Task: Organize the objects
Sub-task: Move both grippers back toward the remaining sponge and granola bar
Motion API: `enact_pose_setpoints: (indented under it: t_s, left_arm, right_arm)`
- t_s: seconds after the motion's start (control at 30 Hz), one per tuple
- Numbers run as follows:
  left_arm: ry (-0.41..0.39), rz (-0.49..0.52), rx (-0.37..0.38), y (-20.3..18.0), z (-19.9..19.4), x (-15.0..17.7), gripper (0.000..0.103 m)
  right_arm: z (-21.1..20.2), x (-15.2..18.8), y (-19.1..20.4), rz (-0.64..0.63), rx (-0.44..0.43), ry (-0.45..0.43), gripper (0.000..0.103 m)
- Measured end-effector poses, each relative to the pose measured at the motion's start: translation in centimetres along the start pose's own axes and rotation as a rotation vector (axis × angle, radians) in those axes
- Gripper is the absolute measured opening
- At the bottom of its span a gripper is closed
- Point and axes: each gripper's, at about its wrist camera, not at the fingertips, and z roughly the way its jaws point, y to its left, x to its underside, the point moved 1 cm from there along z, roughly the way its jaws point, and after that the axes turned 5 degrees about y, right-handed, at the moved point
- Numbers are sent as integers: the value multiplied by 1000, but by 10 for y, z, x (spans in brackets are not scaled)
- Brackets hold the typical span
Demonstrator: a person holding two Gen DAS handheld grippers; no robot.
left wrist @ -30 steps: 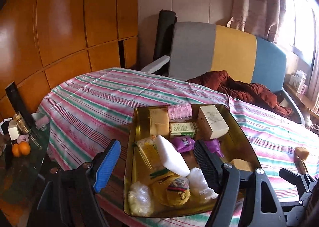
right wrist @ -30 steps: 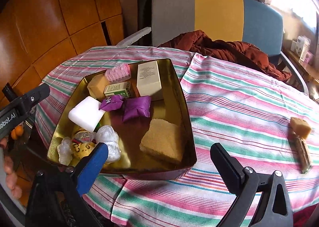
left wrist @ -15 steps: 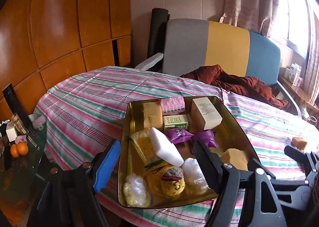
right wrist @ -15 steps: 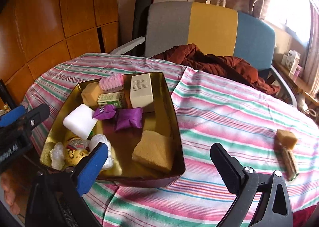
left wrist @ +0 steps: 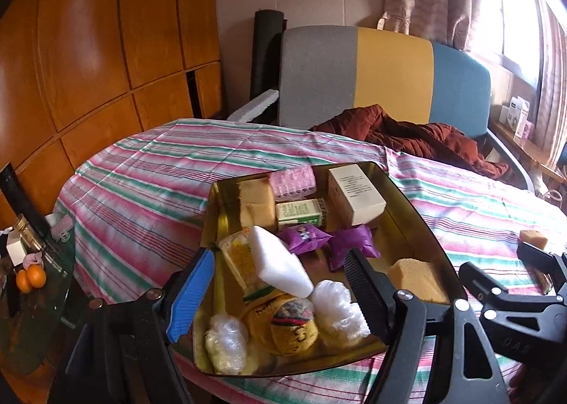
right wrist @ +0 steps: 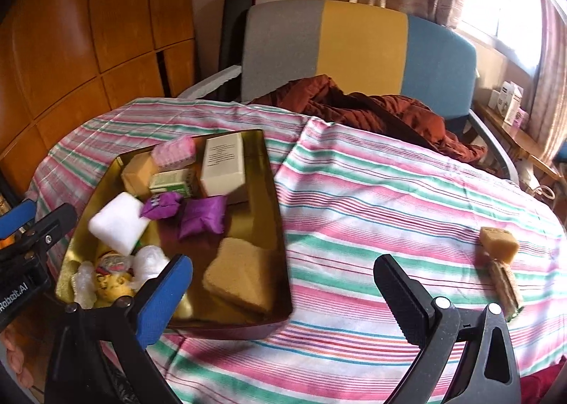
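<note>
A gold tray (left wrist: pixel 414 198) sits on the striped table, packed with a white foam block (left wrist: pixel 280 265), two purple packets (left wrist: pixel 304 237), a tan sponge (left wrist: pixel 414 276), a cream box (left wrist: pixel 354 195) and a yellow plush toy (left wrist: pixel 283 322). My left gripper (left wrist: pixel 278 255) hovers open over the tray's near end, nothing between its fingers. My right gripper (right wrist: pixel 283 262) is open and empty above the tray's (right wrist: pixel 280 226) near right corner. A small sponge cube (right wrist: pixel 499 242) and a thin brown strip (right wrist: pixel 505 283) lie on the cloth at the far right.
A grey, yellow and blue chair (right wrist: pixel 354 49) stands behind the table with a rust-coloured cloth (right wrist: pixel 372 110) heaped on it. A glass side table with oranges (left wrist: pixel 30 278) is at the left. Striped tablecloth (right wrist: pixel 389 191) stretches between the tray and the sponge cube.
The left gripper has shifted a little and rolled slightly, so the tray sits further left in its view. The right view has tipped upward. Both grippers stayed open and empty.
</note>
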Motion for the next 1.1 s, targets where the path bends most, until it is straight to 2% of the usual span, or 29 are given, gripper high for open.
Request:
enact_pose_setpoints:
  t_s: [0.27,0.33,0.43,0.6,0.77,0.9,0.93,1.03,1.1]
  left_arm:
    - [-9,97,55,-40,5,-12,77]
    - [-12,138,98,-53,6,-13,77]
    - [-13,203,203,-74,8,-15,77]
    - [62,253,332,-117,14,-21,77]
    - [75,340,362,-169,15,-20,77]
    - [76,426,336,-210,17,-16,77]
    - [84,444,350,-220,18,-14,77]
    - [125,451,460,-234,21,-11,77]
    - [144,457,495,-247,25,-8,77]
  right_arm:
    - [6,-1,-44,72,31,33,103]
    - [5,-2,-57,88,46,38,103]
    - [3,-3,-81,118,65,44,103]
    - [-1,-7,-132,200,100,53,103]
    - [-7,-8,-186,270,147,72,103]
    - [2,-4,-229,303,174,144,103]
    - [6,-1,-239,304,184,176,103]
    - [22,14,-267,303,217,257,103]
    - [33,25,-285,322,213,313,103]
